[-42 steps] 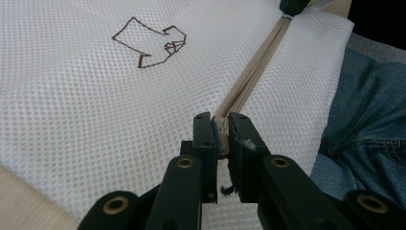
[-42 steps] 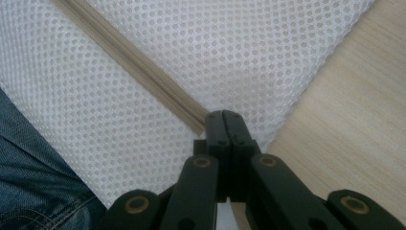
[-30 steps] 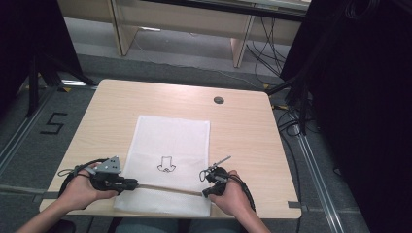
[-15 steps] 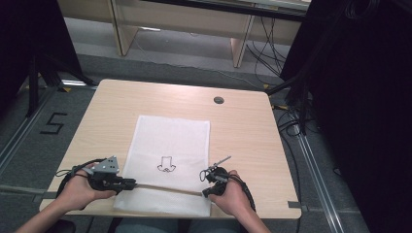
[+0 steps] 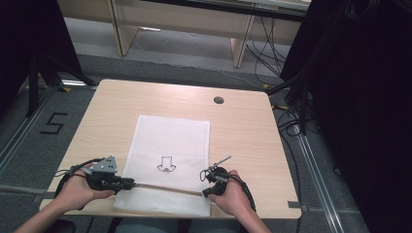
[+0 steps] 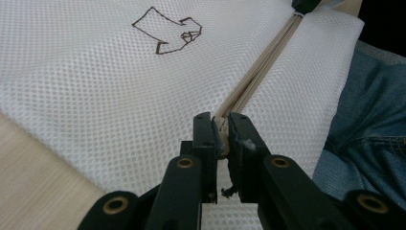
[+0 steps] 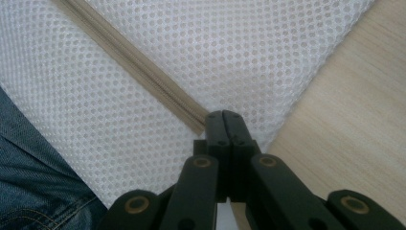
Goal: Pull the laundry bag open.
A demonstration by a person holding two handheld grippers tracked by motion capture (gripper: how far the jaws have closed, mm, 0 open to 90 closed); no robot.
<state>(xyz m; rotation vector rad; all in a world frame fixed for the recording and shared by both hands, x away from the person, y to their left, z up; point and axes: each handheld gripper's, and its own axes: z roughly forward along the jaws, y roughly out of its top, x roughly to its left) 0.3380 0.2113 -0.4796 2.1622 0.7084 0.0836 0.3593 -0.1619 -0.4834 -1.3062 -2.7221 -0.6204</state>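
A white mesh bag [image 5: 167, 162] lies flat at the desk's [image 5: 243, 131] near edge. The left gripper [image 6: 221, 132] clamps one end of its beige zipper [image 5: 165, 187], the right gripper [image 7: 224, 125] the other, likely keeping it taut.

The light wooden table [image 5: 116, 116] with rounded corners has a small round dark grommet hole [image 5: 218, 100] near its far edge. On the grey carpeted floor [image 5: 29, 145] to the left, black tape forms the number 5 [image 5: 53, 124], and a pale wooden desk frame [image 5: 240, 46] stands beyond the table with black cables [image 5: 265, 43] trailing beside it. Black curtains [image 5: 359, 97] hang at the right, and blue denim fabric [image 6: 371, 115] shows below the table's near edge.
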